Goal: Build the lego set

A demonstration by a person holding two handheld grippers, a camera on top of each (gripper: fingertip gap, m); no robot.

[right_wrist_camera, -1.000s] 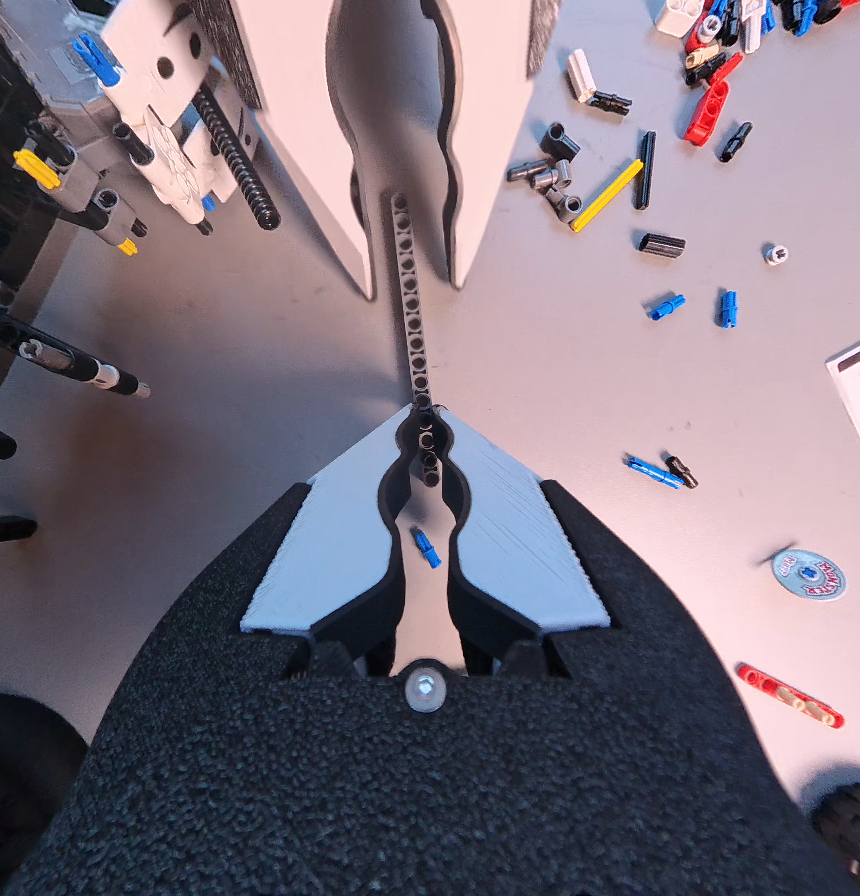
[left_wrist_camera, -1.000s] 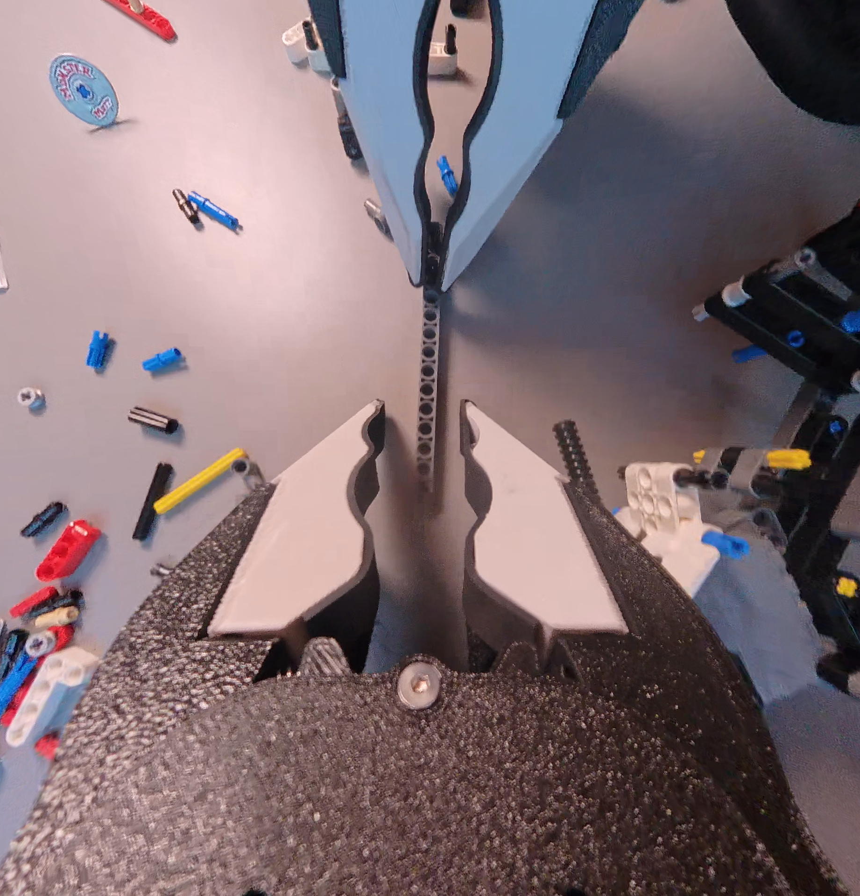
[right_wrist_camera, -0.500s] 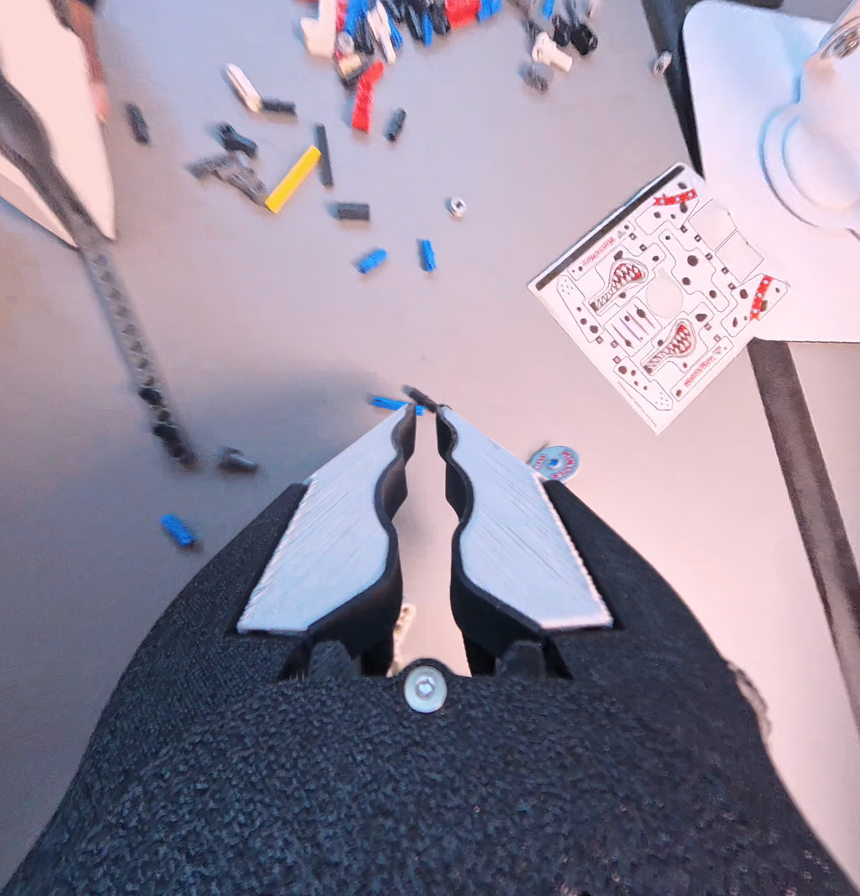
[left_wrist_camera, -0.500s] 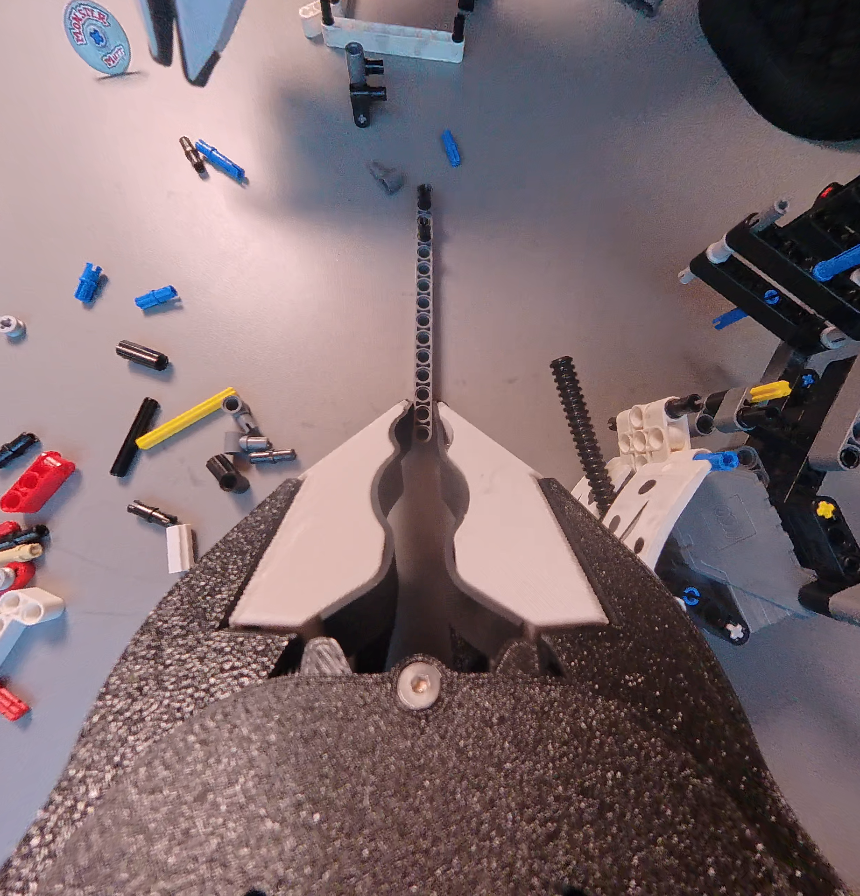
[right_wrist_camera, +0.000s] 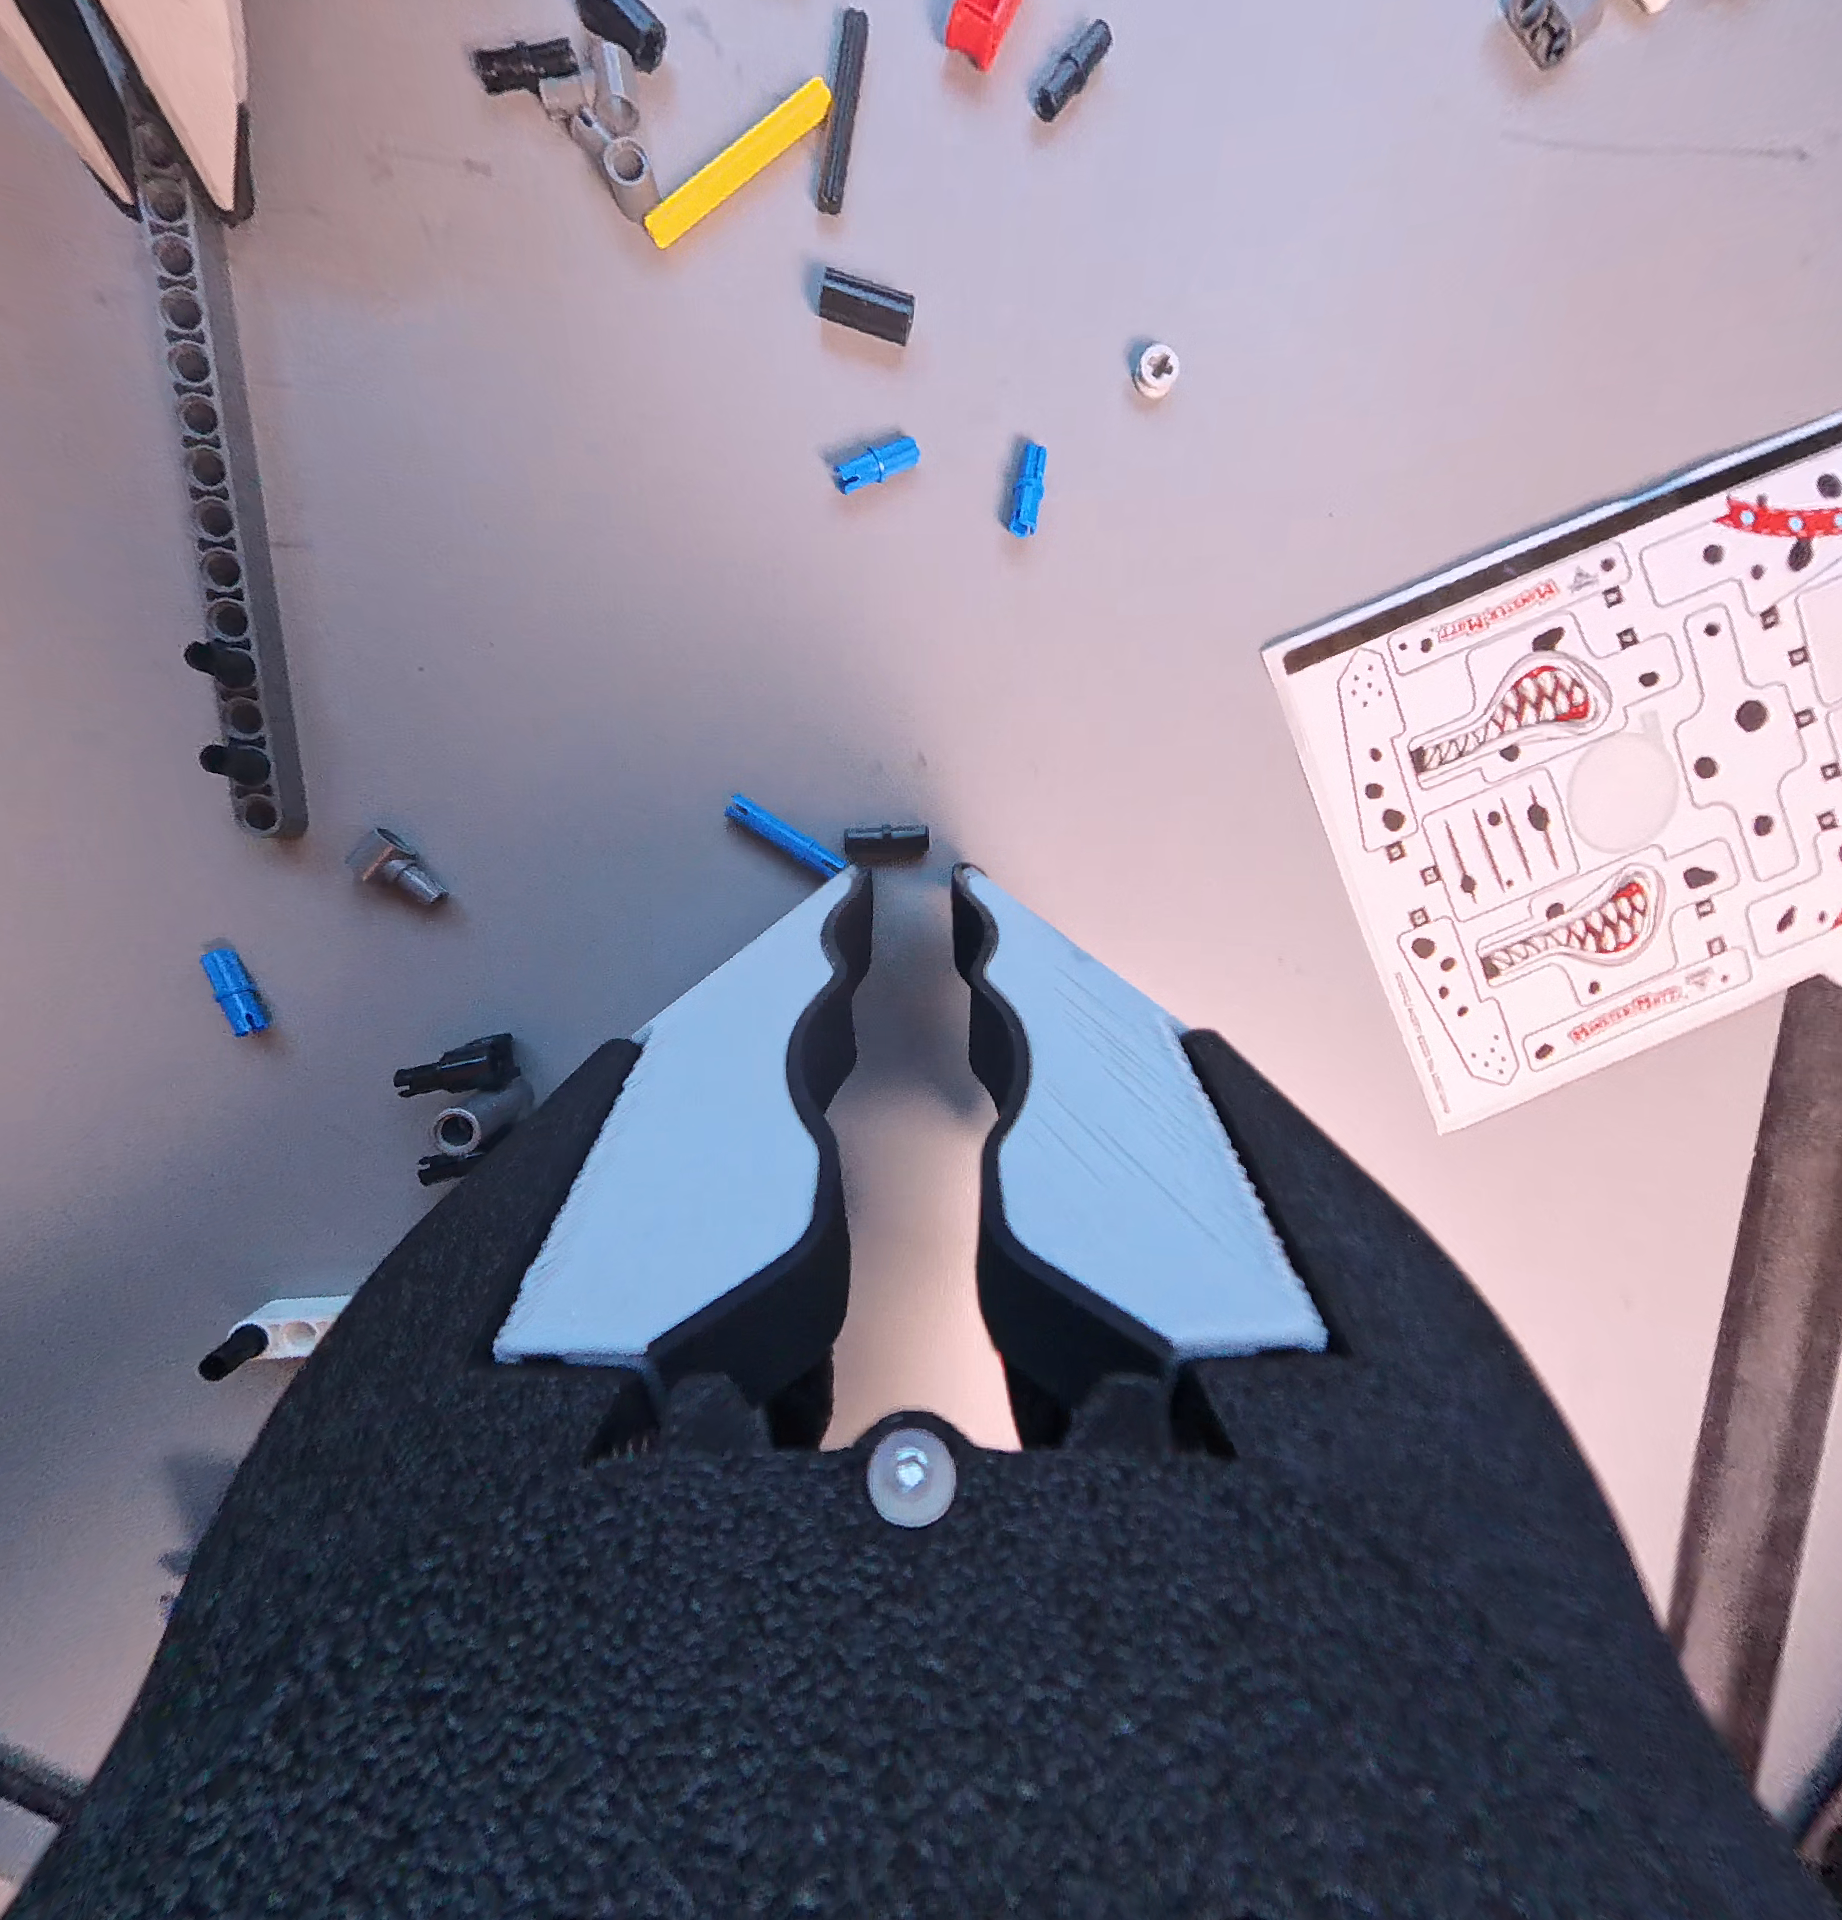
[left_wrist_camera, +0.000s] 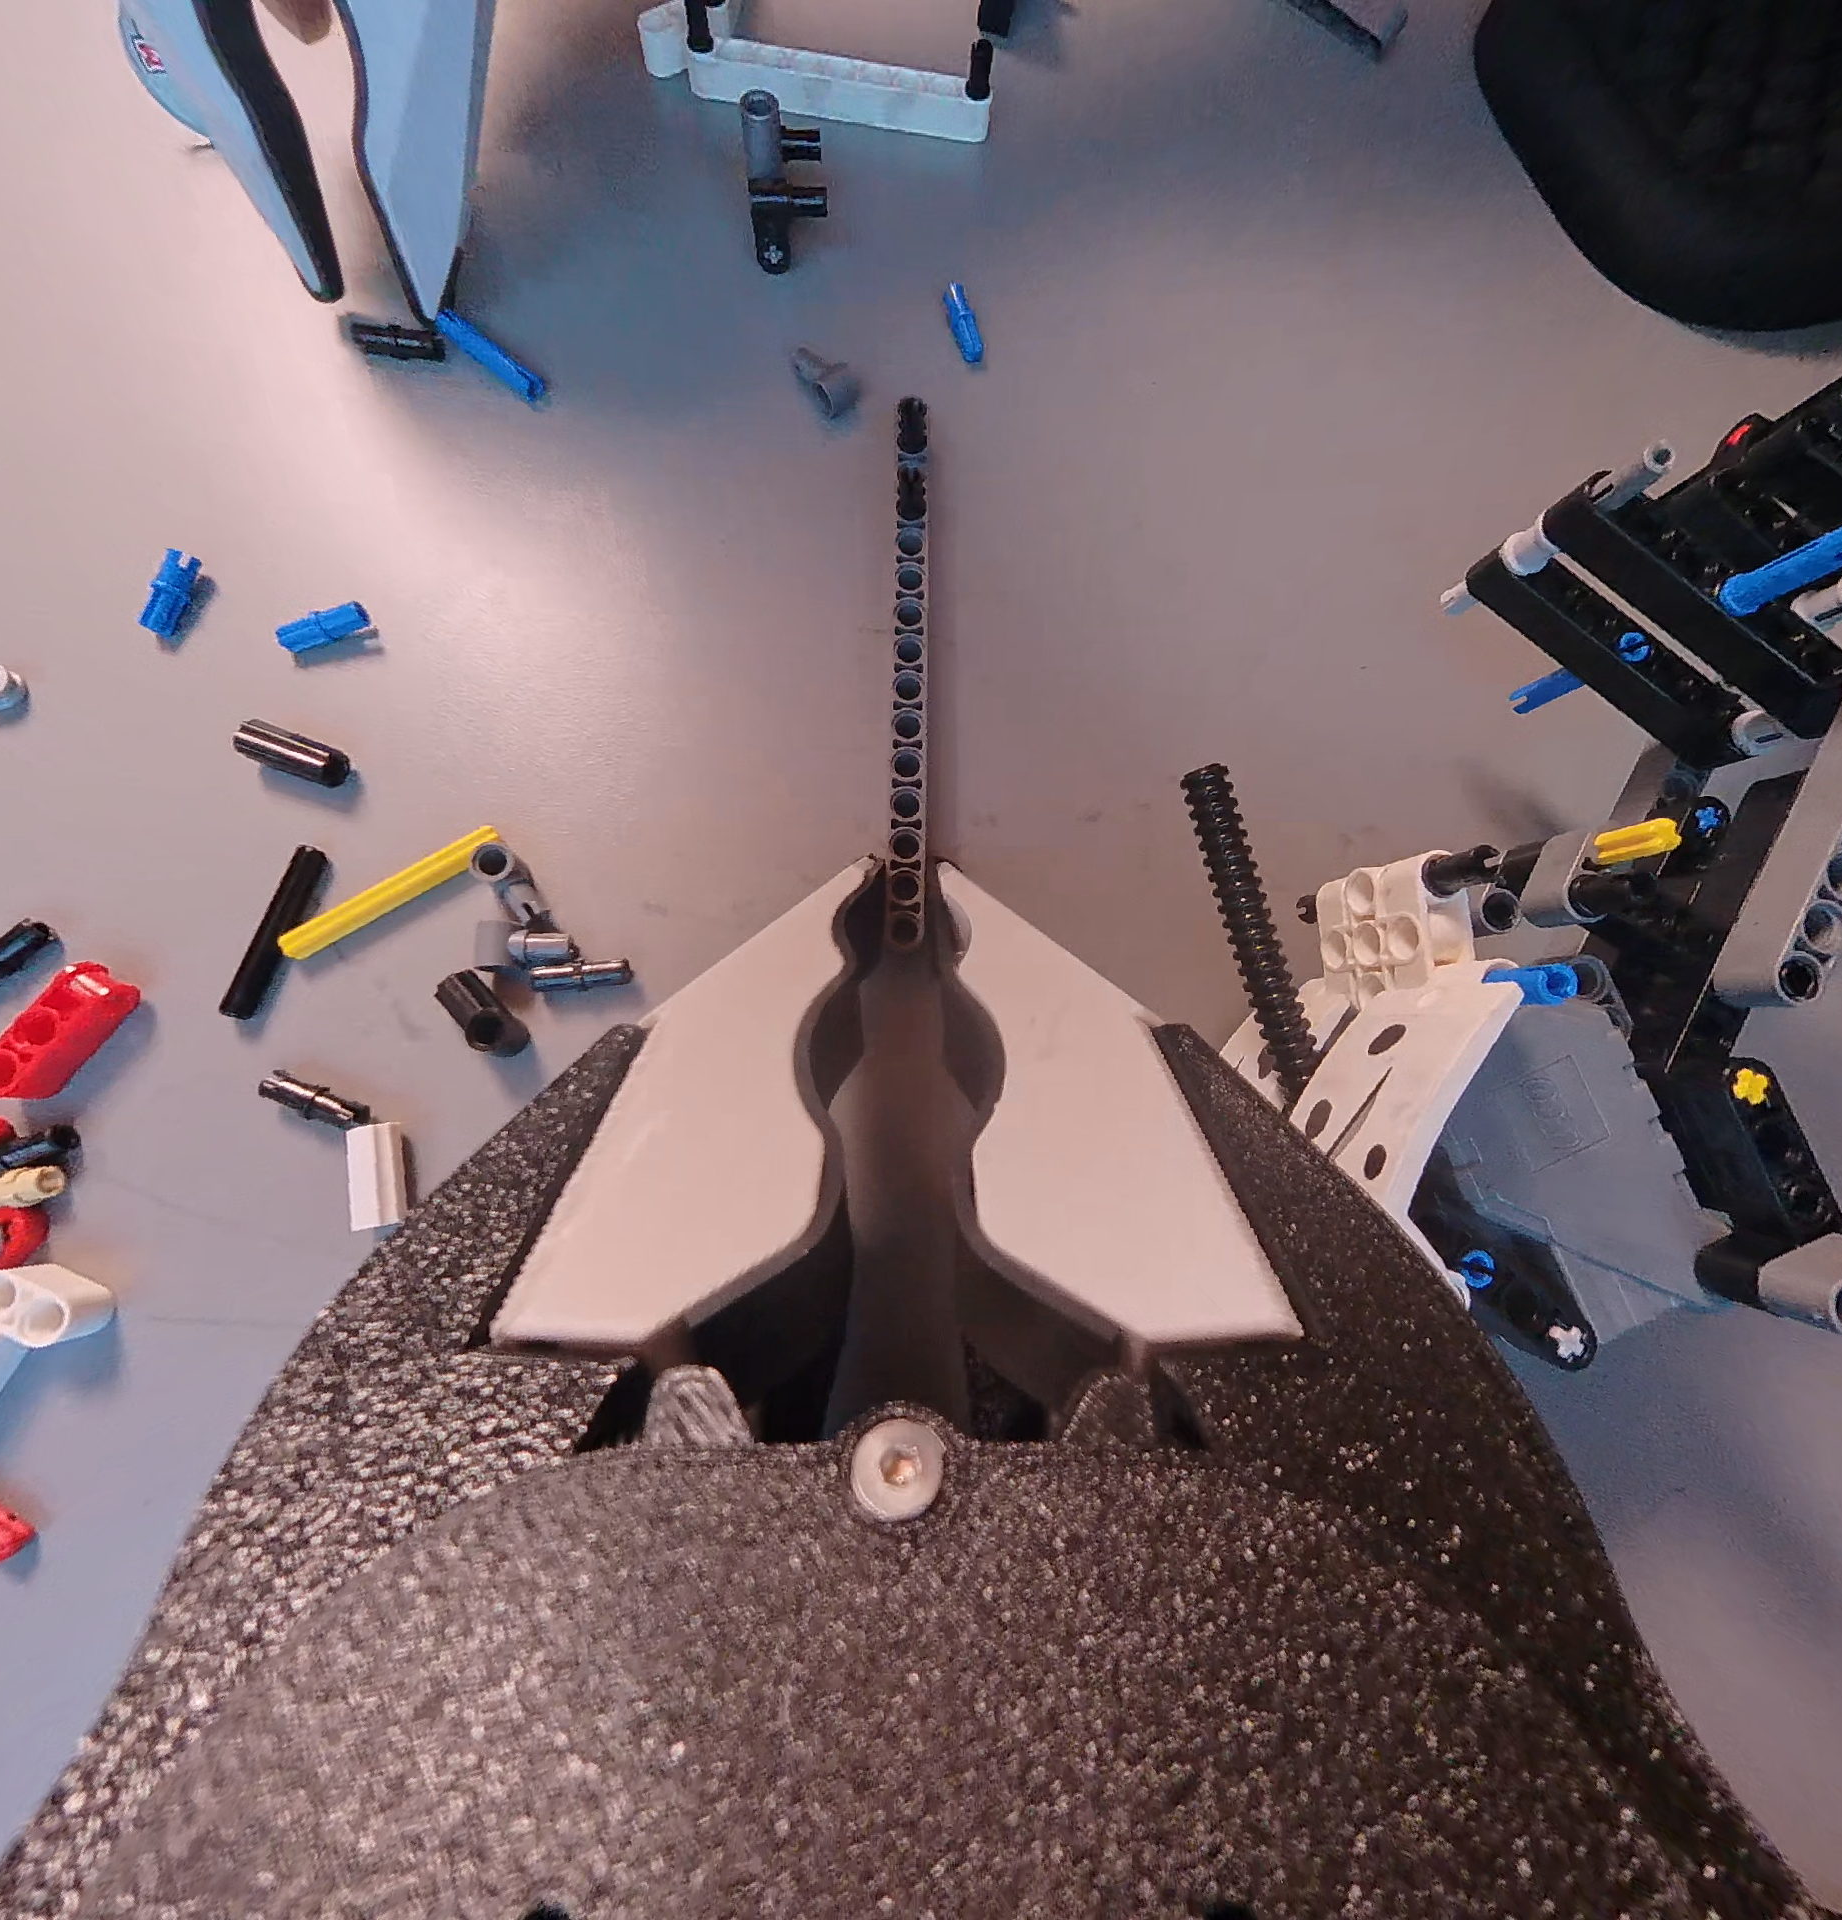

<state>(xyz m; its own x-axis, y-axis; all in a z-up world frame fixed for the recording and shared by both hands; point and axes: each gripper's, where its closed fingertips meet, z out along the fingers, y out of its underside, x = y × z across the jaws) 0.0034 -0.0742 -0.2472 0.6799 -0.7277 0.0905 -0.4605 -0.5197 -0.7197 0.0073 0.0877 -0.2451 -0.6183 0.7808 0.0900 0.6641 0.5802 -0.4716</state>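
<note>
White sticker sheet (right_wrist_camera: 1582, 769), right view only

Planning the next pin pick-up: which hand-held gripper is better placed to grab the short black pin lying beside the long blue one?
Right. The right hand-held gripper is open and empty, its tips just short of the black pin. The left hand-held gripper is shut on the long grey beam.

We see a grey counter (right_wrist_camera: 1312, 260) under everything. At three o'clock in the right wrist view lies a white sticker sheet (right_wrist_camera: 1613, 769) with red and black shapes, its lower corner overlapping a dark bar (right_wrist_camera: 1769, 1299) that runs toward five o'clock.
</note>
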